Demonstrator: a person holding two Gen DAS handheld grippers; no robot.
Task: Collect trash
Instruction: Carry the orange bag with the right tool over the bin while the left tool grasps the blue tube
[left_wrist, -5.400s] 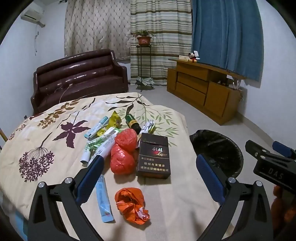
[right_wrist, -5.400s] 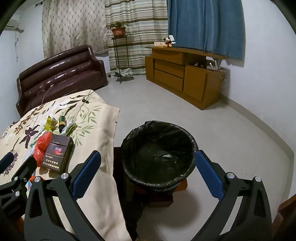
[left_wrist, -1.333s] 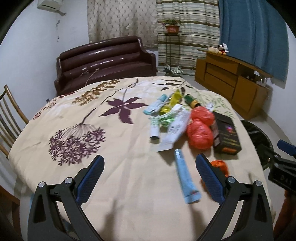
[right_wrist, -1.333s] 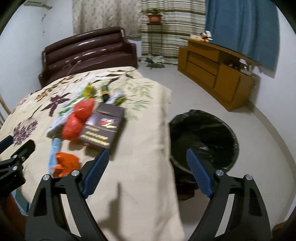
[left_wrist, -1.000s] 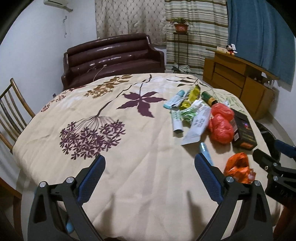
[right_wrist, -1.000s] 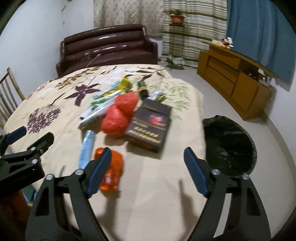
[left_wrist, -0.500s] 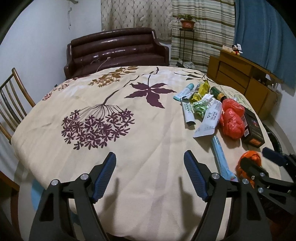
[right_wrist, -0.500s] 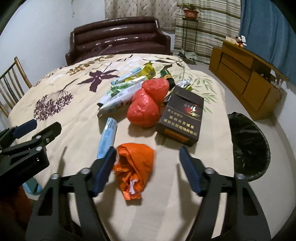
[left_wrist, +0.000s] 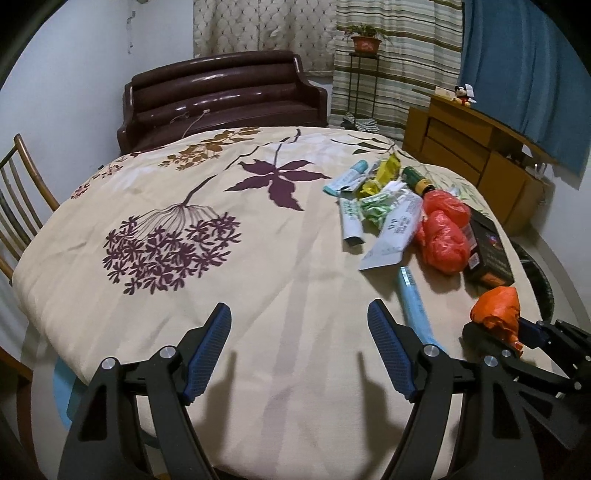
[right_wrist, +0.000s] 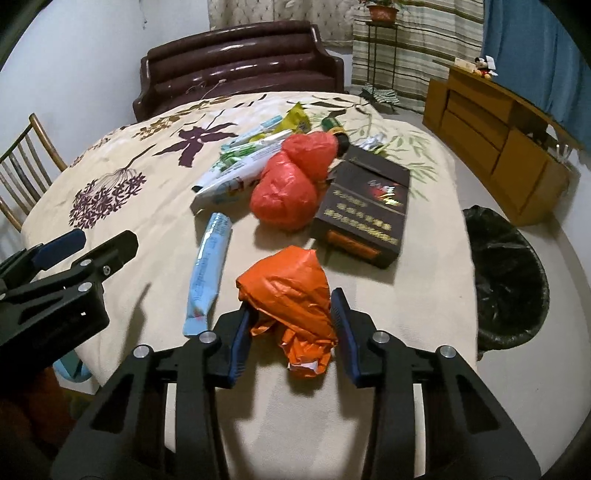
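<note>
A crumpled orange plastic bag (right_wrist: 288, 291) lies on the floral tablecloth (right_wrist: 369, 306) near the table's front edge. My right gripper (right_wrist: 290, 314) straddles it, jaws closing, and both blue pads touch the bag's sides. In the left wrist view the same orange bag (left_wrist: 496, 306) sits between the right gripper's fingertips at the lower right. My left gripper (left_wrist: 299, 314) hovers open over bare cloth with nothing between its fingers. Behind the bag lie a light blue tube (right_wrist: 208, 273), two red bags (right_wrist: 291, 184) and a dark carton (right_wrist: 365, 206).
A black-lined trash bin (right_wrist: 506, 273) stands on the floor right of the table. More tubes, a yellow wrapper (left_wrist: 388, 173) and a green bottle (left_wrist: 415, 181) lie further back. A wooden chair (left_wrist: 18, 206) is at the left, a brown sofa (left_wrist: 221, 99) behind.
My right gripper has come down and forward over the orange bag, and its jaws have narrowed until the pads meet it. The left gripper's jaws narrowed somewhat and then held.
</note>
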